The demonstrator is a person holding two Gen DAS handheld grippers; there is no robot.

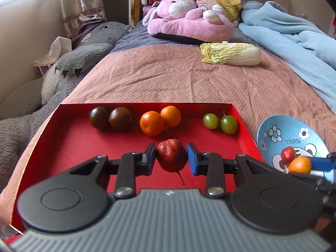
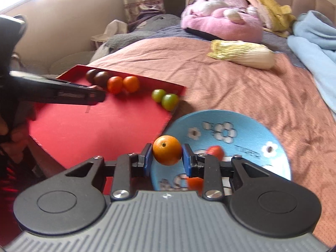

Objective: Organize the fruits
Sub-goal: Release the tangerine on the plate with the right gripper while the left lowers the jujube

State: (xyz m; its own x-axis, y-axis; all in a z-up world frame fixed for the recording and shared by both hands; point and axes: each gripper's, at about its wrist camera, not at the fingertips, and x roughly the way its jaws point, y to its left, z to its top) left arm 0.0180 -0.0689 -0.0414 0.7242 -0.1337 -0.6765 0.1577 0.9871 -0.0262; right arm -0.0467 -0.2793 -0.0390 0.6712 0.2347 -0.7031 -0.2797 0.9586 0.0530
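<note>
Nearest the left wrist camera, the left gripper (image 1: 171, 156) clamps a dark red pear-shaped fruit (image 1: 171, 155), stem down, over the red tray (image 1: 69, 138). At twelve o'clock beyond it sit two oranges (image 1: 160, 120); two dark brown fruits (image 1: 111, 118) lie at eleven, two green fruits (image 1: 220, 122) at one. Off at three o'clock the right gripper (image 2: 167, 159) pinches a small orange (image 2: 167, 150) above the blue flowered plate (image 2: 247, 124), where a small red fruit (image 2: 215, 151) rests. A napa cabbage (image 1: 231, 54) lies far up the pink bedspread (image 1: 157, 77)

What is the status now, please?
Left gripper jaws shut on dark red fruit over red tray. Right gripper shut on orange above blue plate. Nothing in the way.
</note>
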